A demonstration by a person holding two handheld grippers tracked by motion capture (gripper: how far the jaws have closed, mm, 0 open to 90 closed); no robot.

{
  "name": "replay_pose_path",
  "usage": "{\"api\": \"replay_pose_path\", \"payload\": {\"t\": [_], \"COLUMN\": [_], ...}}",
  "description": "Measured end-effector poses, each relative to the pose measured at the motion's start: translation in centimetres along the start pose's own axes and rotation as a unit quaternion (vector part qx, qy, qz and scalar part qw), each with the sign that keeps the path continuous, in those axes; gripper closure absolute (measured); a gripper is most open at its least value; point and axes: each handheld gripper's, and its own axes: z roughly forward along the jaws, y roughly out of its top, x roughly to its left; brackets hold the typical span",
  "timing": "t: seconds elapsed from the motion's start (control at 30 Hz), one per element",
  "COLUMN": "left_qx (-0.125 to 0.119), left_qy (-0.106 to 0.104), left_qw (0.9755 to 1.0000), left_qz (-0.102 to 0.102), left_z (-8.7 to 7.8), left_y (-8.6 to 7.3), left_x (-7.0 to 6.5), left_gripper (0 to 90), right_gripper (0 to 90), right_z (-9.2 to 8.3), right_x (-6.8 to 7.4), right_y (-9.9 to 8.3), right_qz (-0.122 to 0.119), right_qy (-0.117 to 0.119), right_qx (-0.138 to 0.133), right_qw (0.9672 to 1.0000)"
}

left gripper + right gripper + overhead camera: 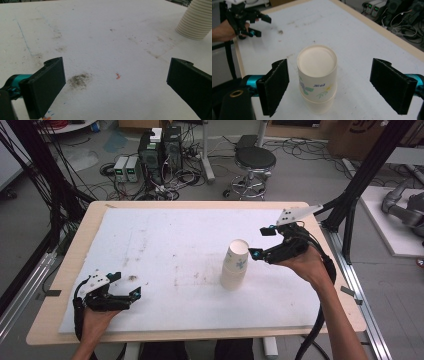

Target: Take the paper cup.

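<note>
Paper cup stack (235, 265), upside down, stands right of centre on the white foam sheet (165, 245) covering my table (60, 285). My right tool (261, 243) hangs just beside its top, jaws wide, nothing held. My left tool (126, 285) rests near the left edge, jaws wide, empty.

A wooden table (60, 285) topped with a stained white sheet (165, 245) stands on a grey floor (300, 175). Behind it are a round black stool (255, 160), computer towers (160, 150), tangled cables (175, 182) and black metal frames (370, 170).
</note>
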Motion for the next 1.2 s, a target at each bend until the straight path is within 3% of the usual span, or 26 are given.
{"api": "replay_pose_path", "payload": {"t": [0.23,0.5,0.8,1.2], "left_qx": [0.001,0.003,0.003,0.005], "left_qy": [-0.003,-0.004,-0.004,-0.004], "left_qw": [1.0,1.0,1.0,1.0], "left_qz": [0.0,-0.001,-0.001,0.001], "left_z": [0.0,0.1,0.1,0.1], "left_y": [0.0,0.0,0.0,0.0], "left_x": [0.1,0.0,0.0,0.0], "left_gripper": [1.9,1.9,1.9,1.9], "right_gripper": [16.2,20.9,21.1,29.3], "right_z": [1.7,3.1,4.2,5.0], "right_x": [-0.1,-0.2,-0.1,0.1], "right_y": [2.1,2.9,3.2,3.4], "right_qz": [-0.015,-0.019,-0.025,-0.036], "right_qy": [0.018,0.035,0.038,0.049], "right_qx": [0.065,0.103,0.138,0.157], "right_qw": [0.9976,0.9939,0.9893,0.9858]}}
